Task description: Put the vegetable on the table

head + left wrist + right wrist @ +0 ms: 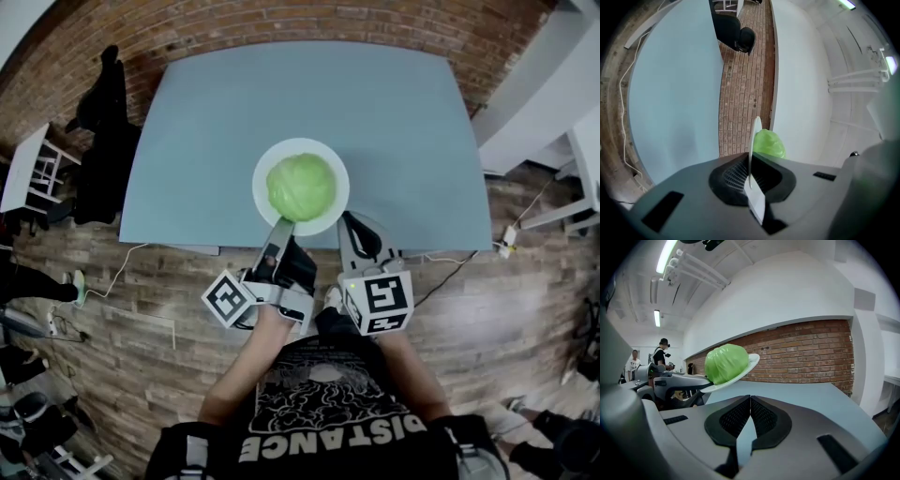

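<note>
Brick walls and wood flooring surround a pale blue table (394,122). The left gripper (280,230) is clamped on the rim of a white plate (259,171) carrying the green cabbage (301,187), which is held tilted above the table's near edge. The right gripper (352,225) is closed and empty. Setting the cabbage down is likely still to do.

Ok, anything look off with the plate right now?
Yes: the plate looks tilted in the right gripper view, held only at its rim by the left gripper, so the cabbage on it could roll.
</note>
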Motion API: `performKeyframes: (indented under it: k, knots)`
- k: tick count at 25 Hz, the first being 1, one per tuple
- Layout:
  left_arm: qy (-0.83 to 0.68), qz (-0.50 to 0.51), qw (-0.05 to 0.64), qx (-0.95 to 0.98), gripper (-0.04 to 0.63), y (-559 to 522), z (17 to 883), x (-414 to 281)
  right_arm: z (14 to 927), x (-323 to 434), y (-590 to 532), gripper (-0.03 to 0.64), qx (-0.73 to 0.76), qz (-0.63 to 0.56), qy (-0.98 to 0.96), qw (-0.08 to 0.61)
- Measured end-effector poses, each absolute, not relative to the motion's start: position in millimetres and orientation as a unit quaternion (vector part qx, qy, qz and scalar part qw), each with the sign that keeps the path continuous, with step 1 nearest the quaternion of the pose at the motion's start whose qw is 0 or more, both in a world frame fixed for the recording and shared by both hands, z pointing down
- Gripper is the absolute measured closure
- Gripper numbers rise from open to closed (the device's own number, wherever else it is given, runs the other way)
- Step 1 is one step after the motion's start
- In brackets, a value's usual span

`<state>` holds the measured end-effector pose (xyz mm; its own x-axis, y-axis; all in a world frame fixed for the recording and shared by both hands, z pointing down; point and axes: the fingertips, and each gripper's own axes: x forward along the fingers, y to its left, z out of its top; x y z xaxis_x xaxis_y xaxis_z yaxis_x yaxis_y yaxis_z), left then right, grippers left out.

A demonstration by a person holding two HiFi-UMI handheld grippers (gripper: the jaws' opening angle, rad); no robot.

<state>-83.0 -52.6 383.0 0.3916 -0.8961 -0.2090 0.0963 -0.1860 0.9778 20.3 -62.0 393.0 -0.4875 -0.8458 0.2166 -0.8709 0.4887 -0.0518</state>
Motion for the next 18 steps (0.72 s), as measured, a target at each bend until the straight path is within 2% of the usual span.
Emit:
performKeyframes:
  k: [18]
  knots:
    - [-0.348, -0.444, 0.550, 0.615, 0.588, -109, 391, -55, 392, 50, -127, 0.607, 0.482, 0.084, -0.869, 0.073]
